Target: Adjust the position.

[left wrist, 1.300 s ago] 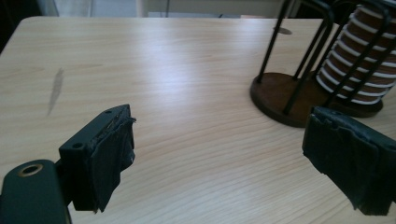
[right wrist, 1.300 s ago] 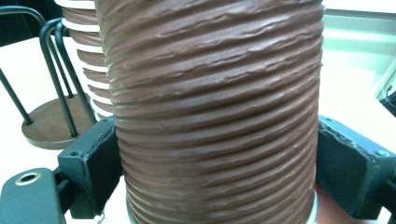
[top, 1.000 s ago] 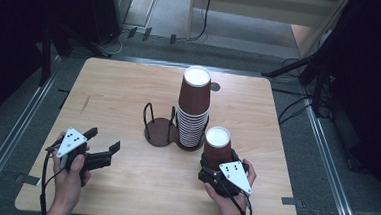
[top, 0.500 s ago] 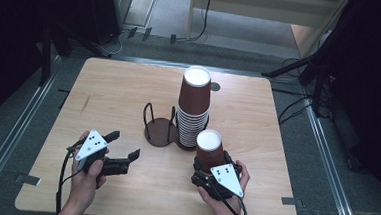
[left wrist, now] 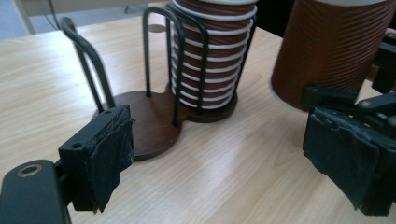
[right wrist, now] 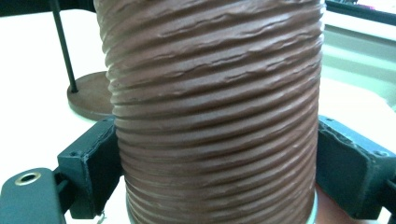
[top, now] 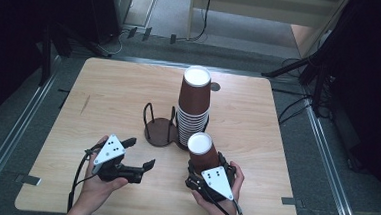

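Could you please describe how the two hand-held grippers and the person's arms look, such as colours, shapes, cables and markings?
Both the left hand-held gripper and the right hand-held gripper are black, each topped by a grey three-cornered plate with small dark dots. Their jaws are blocky and black, faced with dark, worn pads. A black cable trails from each. The forearms are bare; no sleeves are visible.

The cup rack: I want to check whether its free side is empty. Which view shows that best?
The high view: it looks down on the whole rack, showing one side's base bare and the stack in the other. The left gripper view shows the rack's base and hoops from the side; the right gripper view shows just one rod and a base edge.
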